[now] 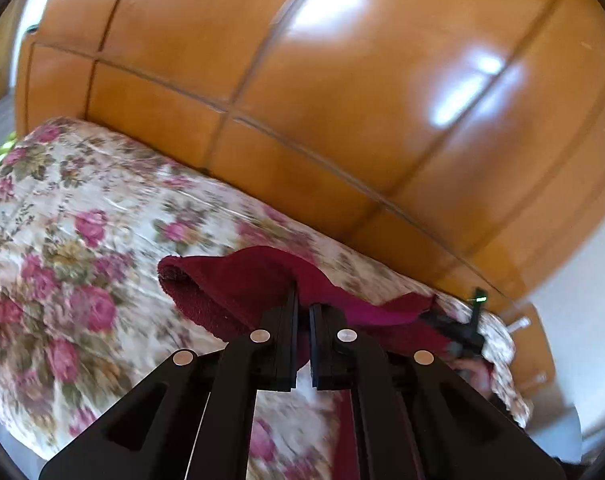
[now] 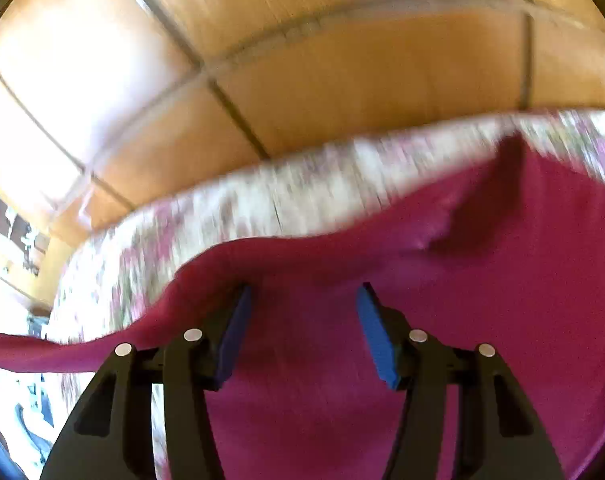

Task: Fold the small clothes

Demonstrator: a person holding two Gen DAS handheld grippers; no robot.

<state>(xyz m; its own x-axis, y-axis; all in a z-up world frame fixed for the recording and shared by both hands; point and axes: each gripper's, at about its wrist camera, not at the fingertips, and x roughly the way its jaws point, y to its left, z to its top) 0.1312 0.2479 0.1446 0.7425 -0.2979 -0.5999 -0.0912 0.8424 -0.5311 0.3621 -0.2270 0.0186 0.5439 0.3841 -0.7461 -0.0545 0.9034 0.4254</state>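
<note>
The cloth (image 1: pixel 238 284) lies on the bed (image 1: pixel 82 208), near the edge that runs along the wardrobe (image 1: pixel 302 80) behind it. The left gripper (image 1: pixel 302 344) sits at the cloth's near edge with fabric between its narrow-set fingers. The right gripper (image 2: pixel 302 336) hangs over the cloth — fingers spread apart — wardrobe beyond.
</note>
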